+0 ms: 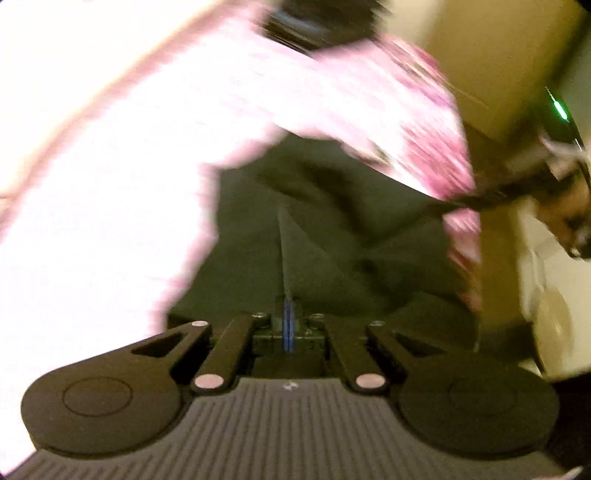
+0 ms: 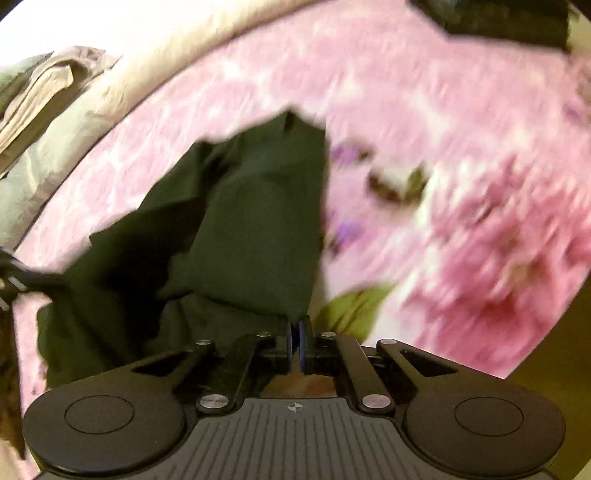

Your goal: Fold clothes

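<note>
A dark green garment (image 1: 332,229) lies bunched on a pink floral bedsheet (image 1: 351,88). In the left wrist view my left gripper (image 1: 289,325) is shut, and a thin fold of the garment rises from between its blue pads. My right gripper (image 2: 296,343) is shut on a corner of the same garment (image 2: 236,221), which spreads up and to the left from its pads. Each gripper shows in the other's view: the right one (image 1: 465,203) at the garment's right edge, the left one (image 2: 37,280) at its left edge. Both views are blurred.
Folded beige and grey cloths (image 2: 44,96) lie past the sheet (image 2: 424,110) at the upper left. A dark object (image 2: 498,18) sits at the top right. A yellowish wall (image 1: 480,48) and a hand on the right gripper (image 1: 565,214) show at the right.
</note>
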Demonstrator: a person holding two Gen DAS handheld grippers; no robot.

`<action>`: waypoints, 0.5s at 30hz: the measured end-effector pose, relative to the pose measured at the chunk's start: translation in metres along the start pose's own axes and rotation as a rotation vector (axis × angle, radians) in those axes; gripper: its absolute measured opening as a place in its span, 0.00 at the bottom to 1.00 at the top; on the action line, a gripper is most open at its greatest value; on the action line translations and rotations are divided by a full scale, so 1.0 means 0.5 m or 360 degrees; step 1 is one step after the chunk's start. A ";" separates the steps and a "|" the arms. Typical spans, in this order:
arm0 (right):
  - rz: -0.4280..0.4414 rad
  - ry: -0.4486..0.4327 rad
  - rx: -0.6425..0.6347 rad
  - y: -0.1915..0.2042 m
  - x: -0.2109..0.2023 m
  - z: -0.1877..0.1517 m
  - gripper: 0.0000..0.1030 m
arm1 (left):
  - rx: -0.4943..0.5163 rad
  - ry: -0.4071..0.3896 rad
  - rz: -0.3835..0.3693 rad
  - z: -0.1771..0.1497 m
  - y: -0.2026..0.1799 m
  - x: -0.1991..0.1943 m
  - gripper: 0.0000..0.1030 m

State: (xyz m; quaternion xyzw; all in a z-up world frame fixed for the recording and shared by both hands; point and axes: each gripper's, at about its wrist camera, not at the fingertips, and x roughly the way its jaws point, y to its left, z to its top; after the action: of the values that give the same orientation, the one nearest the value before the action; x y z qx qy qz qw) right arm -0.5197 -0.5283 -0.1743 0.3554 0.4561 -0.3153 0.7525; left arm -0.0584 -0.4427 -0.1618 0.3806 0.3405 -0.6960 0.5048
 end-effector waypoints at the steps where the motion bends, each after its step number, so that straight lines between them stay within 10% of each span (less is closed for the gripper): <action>1: -0.0037 -0.0030 -0.0013 -0.006 -0.012 0.015 0.01 | -0.0055 -0.0042 0.0082 0.004 0.035 -0.029 0.00; 5: -0.0217 -0.0160 0.0014 -0.048 -0.031 0.091 0.00 | -0.0229 -0.0125 0.0391 -0.001 0.162 -0.109 0.00; 10: -0.0184 -0.0200 0.0051 -0.049 -0.030 0.148 0.05 | -0.0240 -0.0042 0.0448 -0.043 0.193 -0.116 0.00; 13: -0.0073 -0.0188 0.0129 -0.005 -0.007 0.146 1.00 | -0.0230 0.0049 0.0374 -0.075 0.169 -0.099 0.00; 15: 0.0000 -0.0197 0.0191 0.026 0.014 0.135 0.99 | -0.0267 0.0082 0.0353 -0.099 0.169 -0.090 0.00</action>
State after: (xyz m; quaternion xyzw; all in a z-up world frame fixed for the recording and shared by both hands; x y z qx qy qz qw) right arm -0.4755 -0.5775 -0.1550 0.3796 0.3890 -0.3635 0.7567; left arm 0.0410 -0.4022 -0.1537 0.3900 0.3660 -0.5951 0.5997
